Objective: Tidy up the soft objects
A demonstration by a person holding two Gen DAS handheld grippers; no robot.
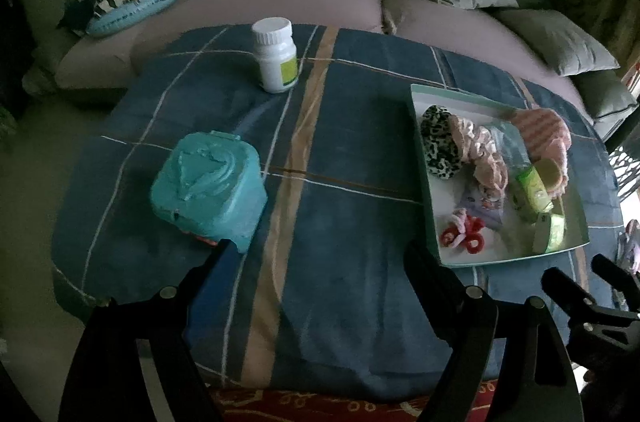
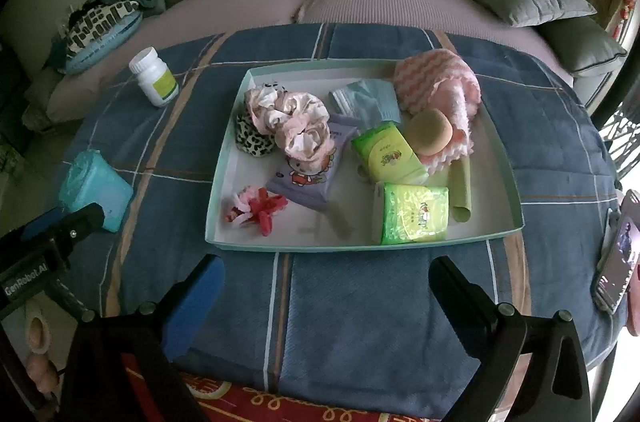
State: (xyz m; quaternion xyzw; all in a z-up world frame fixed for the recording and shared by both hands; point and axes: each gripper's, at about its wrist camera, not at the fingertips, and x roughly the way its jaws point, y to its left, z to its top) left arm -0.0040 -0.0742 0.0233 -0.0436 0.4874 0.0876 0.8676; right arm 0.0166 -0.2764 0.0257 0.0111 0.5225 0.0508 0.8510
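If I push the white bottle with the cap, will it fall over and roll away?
Maybe. The white bottle stands upright on the soft blue blanket, which looks squashy, so a push up high would likely tip it. Its sides look round, so once down it could roll, though the blanket's fuzz may slow it. It looks stiff, not floppy.

Soft odds and ends heaped in a shallow white tray with a teal rim (image 2: 224, 178)

A leopard-print scrunchie (image 2: 252, 142) touches a pink satin scrunchie (image 2: 296, 122); a pink striped fuzzy cloth (image 2: 436, 78) lies at the far right, two green tissue packs (image 2: 414, 218) in front, and what may be folded blue face masks (image 2: 366, 100) between.
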